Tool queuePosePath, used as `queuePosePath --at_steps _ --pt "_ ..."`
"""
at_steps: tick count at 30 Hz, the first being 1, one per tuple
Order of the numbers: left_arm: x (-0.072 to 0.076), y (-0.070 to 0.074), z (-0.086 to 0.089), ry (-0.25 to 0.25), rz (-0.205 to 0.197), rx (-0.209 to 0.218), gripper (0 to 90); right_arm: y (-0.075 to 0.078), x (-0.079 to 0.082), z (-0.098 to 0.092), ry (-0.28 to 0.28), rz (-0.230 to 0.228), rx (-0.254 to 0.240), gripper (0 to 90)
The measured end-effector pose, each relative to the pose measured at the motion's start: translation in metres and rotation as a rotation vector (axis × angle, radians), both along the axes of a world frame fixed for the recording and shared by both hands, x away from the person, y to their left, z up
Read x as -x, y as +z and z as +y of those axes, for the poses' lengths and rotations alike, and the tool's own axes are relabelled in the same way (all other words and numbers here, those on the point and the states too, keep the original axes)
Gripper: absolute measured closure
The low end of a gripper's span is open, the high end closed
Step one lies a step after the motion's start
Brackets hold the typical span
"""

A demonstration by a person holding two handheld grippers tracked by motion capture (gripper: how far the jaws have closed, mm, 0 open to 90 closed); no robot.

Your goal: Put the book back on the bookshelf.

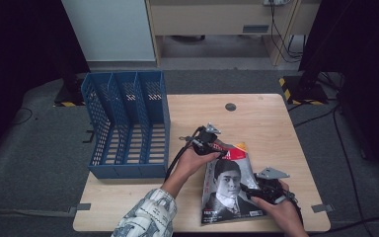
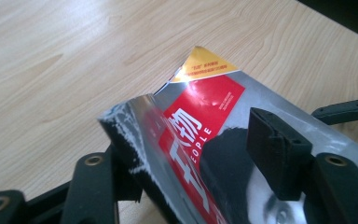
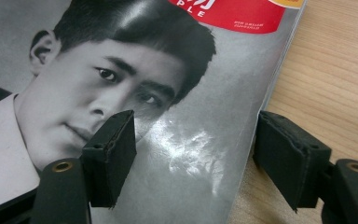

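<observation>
Glossy paper is the risk here: the magazine (image 1: 229,185) lies on the counter (image 1: 261,118) beside the blue file rack (image 1: 126,123), and its slick cover could slide or crease if lifted by one corner. The left gripper (image 2: 191,158) is closed on the curled top-left corner, hand low, jaws angled across the edge. The right gripper (image 3: 196,154) rests wide open, straddling the right edge near the bottom, gripping nothing.
</observation>
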State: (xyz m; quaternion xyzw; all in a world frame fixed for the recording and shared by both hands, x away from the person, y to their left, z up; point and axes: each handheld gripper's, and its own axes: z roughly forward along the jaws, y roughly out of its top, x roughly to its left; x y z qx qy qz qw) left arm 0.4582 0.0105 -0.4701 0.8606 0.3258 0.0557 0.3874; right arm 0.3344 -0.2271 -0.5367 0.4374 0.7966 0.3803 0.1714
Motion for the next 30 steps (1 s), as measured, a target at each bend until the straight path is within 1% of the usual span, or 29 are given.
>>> queuePosePath --at_steps 2,3,4,5,6,7,8,9,10,11,12,13,14,16,17,18,19,20,21,22,23,24,26,28,30 --pt "0.000 -0.003 -0.002 -0.010 0.011 0.000 43.3 0.000 0.000 0.000 0.000 0.001 -0.001 29.8" --pt "0.000 -0.006 -0.003 -0.014 0.023 0.003 44.5 0.000 0.000 0.000 0.001 0.001 -0.001 29.9" --pt "0.000 -0.006 -0.003 -0.014 0.023 0.003 45.1 0.000 0.000 0.000 0.001 0.001 -0.001 29.9" --pt "0.000 -0.012 -0.003 -0.018 0.036 0.006 46.1 0.000 0.000 0.000 0.001 0.000 0.000 29.9" --pt "0.000 -0.012 -0.003 -0.018 0.036 0.006 47.7 0.000 0.000 0.000 0.001 0.000 0.000 29.9" --pt "0.002 -0.016 -0.004 -0.030 0.042 0.012 48.2 0.000 0.000 0.000 0.001 0.001 0.000 29.8" --pt "0.003 -0.018 -0.004 -0.029 0.034 0.012 48.4 0.000 0.000 0.000 0.002 0.000 0.000 29.8" --pt "0.004 -0.019 -0.003 -0.016 0.026 0.019 49.8 0.000 0.000 0.000 0.001 0.001 0.000 29.8" --pt "0.004 -0.019 -0.003 -0.016 0.026 0.019 51.6 0.000 0.000 0.000 0.001 0.001 0.000 29.8" --pt "0.005 -0.021 -0.002 0.002 0.027 0.036 51.6 0.000 0.000 0.000 0.001 0.000 0.000 29.8" --pt "0.005 -0.022 -0.001 0.010 0.028 0.036 52.5 0.000 0.000 0.000 0.001 0.000 0.000 29.8" --pt "0.005 -0.024 -0.002 0.017 0.029 0.019 55.1 0.000 0.000 0.000 0.000 0.001 0.000 29.7" --pt "0.005 -0.025 -0.002 0.011 0.032 0.017 55.1 0.000 0.000 0.000 0.000 0.001 -0.001 29.7" --pt "0.005 -0.025 -0.001 0.006 0.039 0.012 55.6 0.000 0.000 0.000 0.003 0.001 0.000 29.6" --pt "0.005 -0.026 -0.001 0.003 0.066 0.013 57.2 0.000 0.000 0.000 0.004 0.001 0.000 29.7" --pt "0.005 -0.026 -0.001 0.003 0.066 0.013 58.0 0.000 0.000 0.000 0.004 0.001 0.000 29.7" --pt "0.004 -0.026 0.000 -0.001 0.082 0.015 58.0 0.000 0.000 0.000 0.004 -0.001 0.001 29.7" --pt "0.004 -0.025 0.001 -0.001 0.093 0.018 60.7 0.000 0.000 0.000 0.004 0.000 0.001 29.6" --pt "0.004 -0.025 0.001 -0.001 0.093 0.018 62.4 0.000 0.000 0.000 0.007 0.000 0.002 29.6" --pt "0.003 -0.023 0.001 -0.009 0.102 0.019 63.8 0.000 -0.001 0.000 0.009 0.001 0.002 29.5" --pt "0.004 -0.022 0.000 -0.011 0.106 0.024 63.8 0.000 -0.001 0.000 0.009 0.001 0.002 29.5" --pt "0.004 -0.022 0.000 -0.014 0.103 0.018 65.6 0.000 -0.001 0.000 0.008 0.006 -0.001 29.4" --pt "0.004 -0.022 -0.002 -0.008 0.106 0.009 66.2 0.000 -0.001 0.000 0.009 0.006 -0.001 29.4" --pt "0.004 -0.022 -0.002 -0.002 0.111 0.020 67.9 0.000 -0.001 0.000 0.010 0.003 0.001 29.6" --pt "0.004 -0.021 -0.001 -0.002 0.124 0.043 69.0 0.000 0.000 0.000 0.008 0.003 0.001 29.6"
